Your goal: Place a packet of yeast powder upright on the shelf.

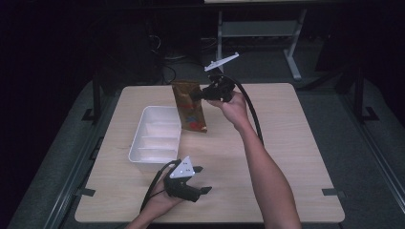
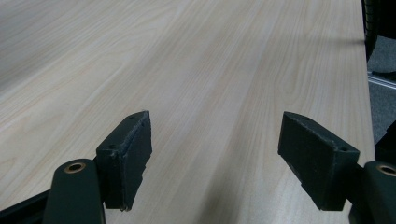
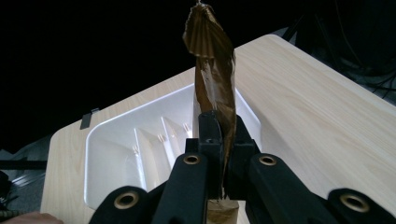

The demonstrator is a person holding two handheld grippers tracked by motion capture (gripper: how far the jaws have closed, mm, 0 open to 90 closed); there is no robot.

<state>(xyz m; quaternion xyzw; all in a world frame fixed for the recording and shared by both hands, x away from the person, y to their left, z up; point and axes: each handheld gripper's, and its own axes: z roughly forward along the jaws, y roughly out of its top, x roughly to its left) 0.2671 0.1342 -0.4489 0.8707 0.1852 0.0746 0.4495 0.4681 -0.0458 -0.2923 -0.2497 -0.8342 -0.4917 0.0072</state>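
Right gripper (image 1: 197, 95) clamped tight on a brown snack pouch (image 1: 189, 106), holding it by its edge in the air above the far right corner of the white divided tray (image 1: 149, 155); in the right gripper view the pouch (image 3: 212, 70) stands up between the closed jaws with the tray (image 3: 107, 158) below and behind it. Left gripper (image 1: 204, 179) at the near edge of the wooden table (image 1: 286, 143), jaws spread wide, nothing between them but bare tabletop (image 2: 210, 70)

Probably a lab: bare test table (image 1: 286, 143), cables (image 1: 167, 71)
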